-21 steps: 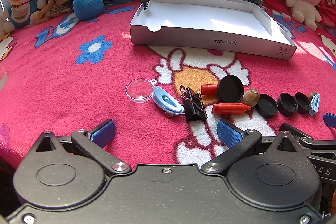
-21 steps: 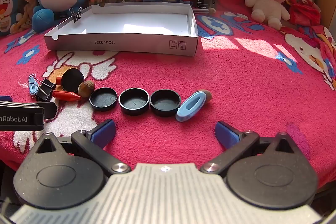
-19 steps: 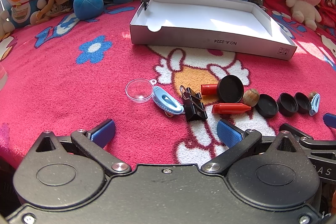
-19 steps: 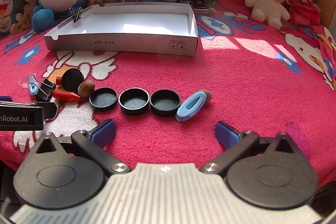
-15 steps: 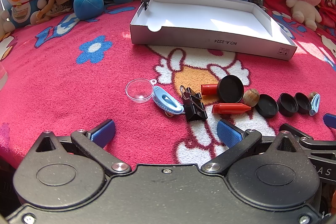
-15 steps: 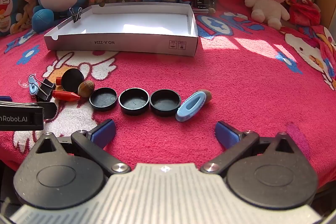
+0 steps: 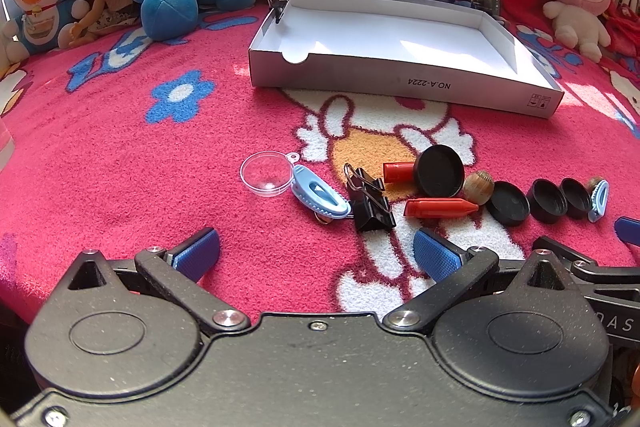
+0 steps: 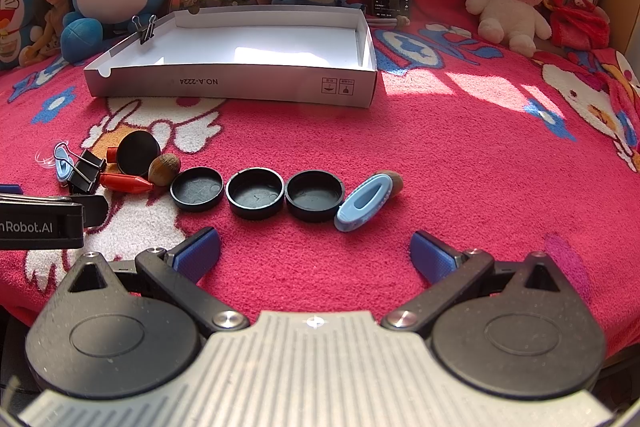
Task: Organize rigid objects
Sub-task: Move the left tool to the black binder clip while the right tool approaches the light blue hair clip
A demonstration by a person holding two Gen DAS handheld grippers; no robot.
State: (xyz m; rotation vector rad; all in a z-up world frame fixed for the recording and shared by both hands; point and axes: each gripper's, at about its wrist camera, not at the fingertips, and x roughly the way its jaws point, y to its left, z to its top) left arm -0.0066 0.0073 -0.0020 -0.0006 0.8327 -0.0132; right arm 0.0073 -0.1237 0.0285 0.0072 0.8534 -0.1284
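White box [image 8: 240, 89] empty; bare blanket [image 8: 460, 179] right of caps [image 8: 256, 193].

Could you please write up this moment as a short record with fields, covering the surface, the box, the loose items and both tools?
surface: pink patterned blanket
box: white shallow box, nothing loose inside; a small binder clip clipped on its left wall
loose items: three black caps in a row, a fourth black cap leaning on a red crayon, black binder clip, two blue clips, clear dome, two nuts
left tool: open, holding nothing
right tool: open, holding nothing
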